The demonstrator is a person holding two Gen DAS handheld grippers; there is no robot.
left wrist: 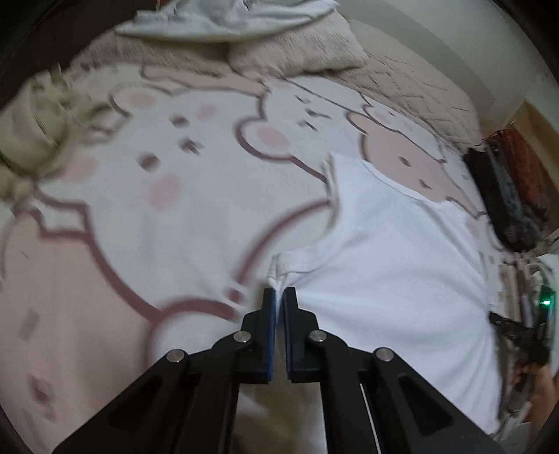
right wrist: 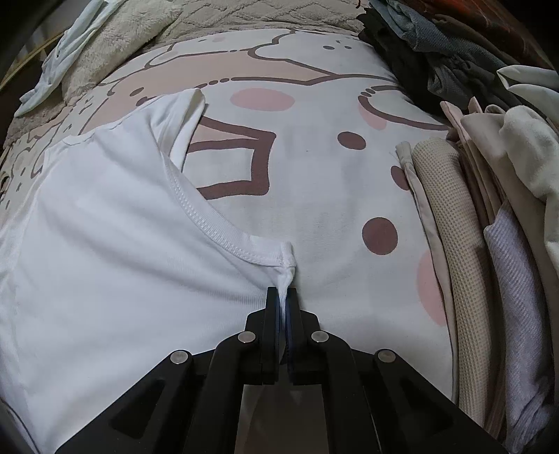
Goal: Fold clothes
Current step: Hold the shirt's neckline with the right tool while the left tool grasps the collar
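Note:
A white T-shirt [left wrist: 394,251] lies spread on a bed sheet printed with pink and brown cartoon shapes [left wrist: 139,216]. My left gripper [left wrist: 279,291] is shut on a pinch of the shirt's edge beside a hemmed band, the cloth bunched between its blue pads. In the right wrist view the same white T-shirt [right wrist: 115,251] fills the left half, its ribbed collar curving toward my right gripper [right wrist: 285,291]. That gripper is shut on a twist of fabric at the collar's end.
Folded beige and lavender clothes [right wrist: 489,244] are stacked along the right of the bed, with dark garments [right wrist: 419,70] behind them. A fuzzy beige blanket [left wrist: 297,49] and a pale garment [left wrist: 223,17] lie at the far end. Crumpled beige cloth [left wrist: 38,132] sits at the left.

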